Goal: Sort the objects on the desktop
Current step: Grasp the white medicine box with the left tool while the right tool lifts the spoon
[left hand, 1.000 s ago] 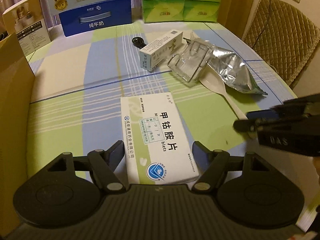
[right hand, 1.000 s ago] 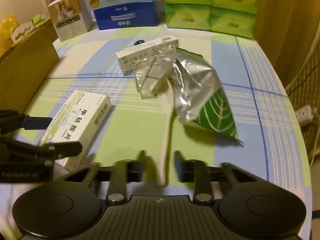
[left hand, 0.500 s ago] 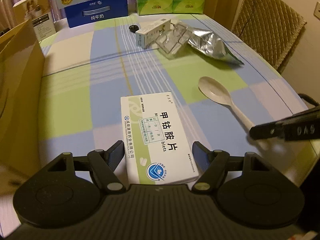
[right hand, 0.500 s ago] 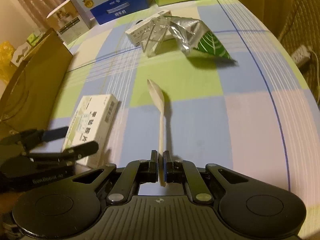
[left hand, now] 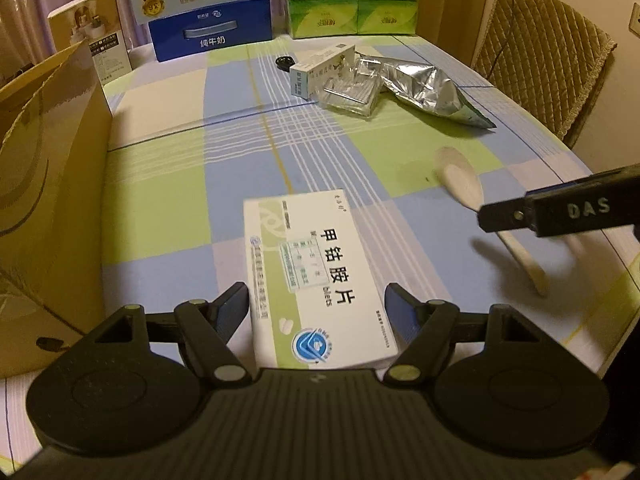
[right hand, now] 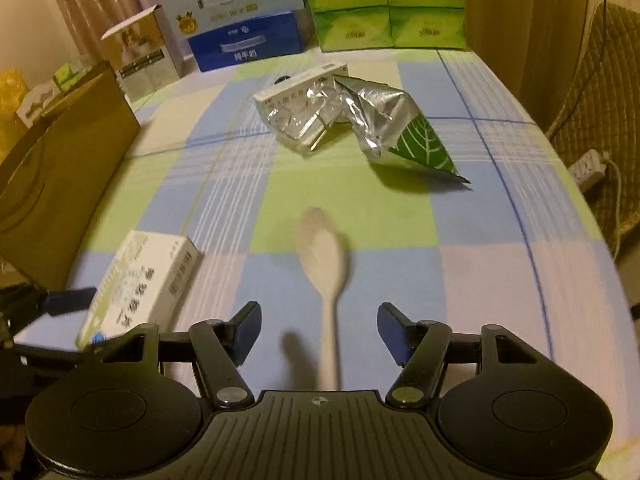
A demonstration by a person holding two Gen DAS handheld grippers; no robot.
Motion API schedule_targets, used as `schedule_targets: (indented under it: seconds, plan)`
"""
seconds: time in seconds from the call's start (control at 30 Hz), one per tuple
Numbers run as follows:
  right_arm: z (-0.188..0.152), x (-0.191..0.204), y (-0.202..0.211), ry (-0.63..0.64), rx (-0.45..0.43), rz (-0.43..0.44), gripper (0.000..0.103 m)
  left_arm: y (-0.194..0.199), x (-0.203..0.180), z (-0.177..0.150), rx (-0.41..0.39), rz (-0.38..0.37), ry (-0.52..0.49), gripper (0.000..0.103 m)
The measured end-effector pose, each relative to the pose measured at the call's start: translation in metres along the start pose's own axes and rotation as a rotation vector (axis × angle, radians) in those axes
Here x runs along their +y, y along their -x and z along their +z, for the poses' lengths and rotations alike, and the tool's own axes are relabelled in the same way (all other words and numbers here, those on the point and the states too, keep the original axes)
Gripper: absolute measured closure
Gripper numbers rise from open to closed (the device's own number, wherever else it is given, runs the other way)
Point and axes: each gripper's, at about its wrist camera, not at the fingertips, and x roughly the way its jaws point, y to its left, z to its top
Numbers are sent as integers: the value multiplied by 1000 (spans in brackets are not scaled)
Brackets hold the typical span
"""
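The white spoon, pinched by its handle half a second ago, now lies free between the spread fingers of the right gripper, which has opened since then. The spoon rests on the checked tablecloth, its long axis running straight away from the right gripper: handle end nearest the device, bowl pointing toward the far side of the table. The image is blurred, so whether it has fully settled cannot be told.

Just to the left, the white medicine box sits lengthwise between the fingers of the left gripper, which stand wide on either side of it; whether they touch the box's sides cannot be told. Its long axis also points away from that gripper, so closing would catch it across its narrow width.

The right gripper is clearly the nearer to the spoon; the left is nearer to the box. A brown cardboard box stands open at the left edge of the table, close beside the left gripper and a likely place for sorted items.

Farther off, well apart from both grippers, lie a silver foil pouch, a clear plastic tray and a second small carton.
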Motion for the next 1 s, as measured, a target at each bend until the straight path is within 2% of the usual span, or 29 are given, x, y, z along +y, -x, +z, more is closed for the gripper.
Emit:
schedule_targets:
  seconds: [0.07,0.17,0.33,0.5,0.57,1.0]
  plan:
    - [1,2,-5,25,-20,-14,41,-2,-1,1,-7,8,-6,31]
    - [0,1,-11,24,-38,-22,41,-5,-5,3,-22,28,-14,24]
    - [0,-4,-15,11,-74,-26,41,-17,-8,6,-26,51,-14,25]
    - [0,-1,-18,50,-108,-21,41,-27,-3,6,-17,73,21,27]
    - [0,2,-22,71,-116,-31,41,-29,1,6,-9,64,46,34]
    - [0,9,-46,129,-156,-98,42,-28,1,4,-28,62,58,33]
